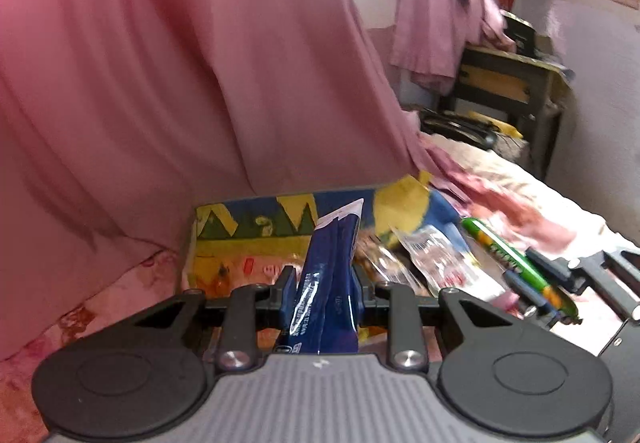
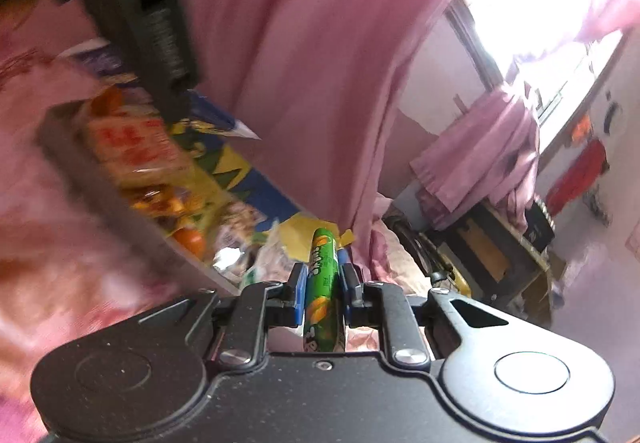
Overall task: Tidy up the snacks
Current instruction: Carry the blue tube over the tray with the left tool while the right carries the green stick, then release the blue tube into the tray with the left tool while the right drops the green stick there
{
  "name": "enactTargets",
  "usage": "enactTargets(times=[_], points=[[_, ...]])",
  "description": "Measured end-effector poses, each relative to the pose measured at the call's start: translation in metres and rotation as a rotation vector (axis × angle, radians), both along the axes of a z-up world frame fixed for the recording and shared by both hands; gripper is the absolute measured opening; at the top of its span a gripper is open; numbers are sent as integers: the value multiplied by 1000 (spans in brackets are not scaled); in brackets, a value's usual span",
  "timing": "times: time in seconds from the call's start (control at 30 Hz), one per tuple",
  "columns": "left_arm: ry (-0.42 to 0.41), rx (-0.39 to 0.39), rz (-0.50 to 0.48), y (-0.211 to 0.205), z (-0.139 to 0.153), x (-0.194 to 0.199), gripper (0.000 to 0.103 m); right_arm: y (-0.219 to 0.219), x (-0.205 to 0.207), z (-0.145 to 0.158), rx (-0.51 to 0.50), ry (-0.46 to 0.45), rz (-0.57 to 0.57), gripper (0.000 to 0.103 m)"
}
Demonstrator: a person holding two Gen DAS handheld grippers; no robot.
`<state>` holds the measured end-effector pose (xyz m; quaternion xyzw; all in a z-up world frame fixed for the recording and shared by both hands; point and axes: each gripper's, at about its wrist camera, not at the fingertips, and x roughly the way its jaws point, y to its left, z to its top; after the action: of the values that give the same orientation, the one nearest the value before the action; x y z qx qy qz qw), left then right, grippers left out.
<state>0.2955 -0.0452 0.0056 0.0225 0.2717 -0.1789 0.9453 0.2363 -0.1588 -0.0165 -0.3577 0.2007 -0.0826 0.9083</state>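
Observation:
My left gripper [image 1: 325,283] is shut on a dark blue snack packet [image 1: 328,283] that stands up between its fingers, raised over a box [image 1: 240,243] with yellow, blue and orange print. My right gripper [image 2: 322,283] is shut on a green candy tube [image 2: 322,275]; the same green tube [image 1: 512,259] shows at the right of the left wrist view, held by the right gripper [image 1: 532,283]. Several clear and coloured snack packs [image 1: 432,259] lie in the box. The left gripper's body [image 2: 152,35] crosses the upper left of the right wrist view, above the snack packs [image 2: 160,163].
A large pink curtain [image 1: 180,63] hangs close behind the box. The box rests on a pink floral bedcover [image 1: 80,315]. At the right stand a dark wooden stand [image 1: 512,83] draped with pink cloth, and a bright window [image 2: 540,3].

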Motion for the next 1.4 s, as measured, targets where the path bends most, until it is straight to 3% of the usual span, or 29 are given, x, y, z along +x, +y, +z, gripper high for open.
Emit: enactTargets(times=[0.2,0.47,0.9,1.0,1.17,1.4], points=[[-32,56,21,-14,-30,33,30,-25,51,-4,173,-3,-52,18],[-21,74,-16,-21,-50,46,31,-33,88,-21,269,27,-102,18],[8,77,-49,-30,-62,51,31,-46,96,-36,390,87,-153,19],[15,79,-42,-32,-62,51,31,-46,95,-38,380,79,-161,19],[25,80,-38,-33,-62,50,34,-46,92,-36,382,69,-156,27],[35,38,-5,-26,-50,47,53,-53,80,-18,418,25,-166,40]])
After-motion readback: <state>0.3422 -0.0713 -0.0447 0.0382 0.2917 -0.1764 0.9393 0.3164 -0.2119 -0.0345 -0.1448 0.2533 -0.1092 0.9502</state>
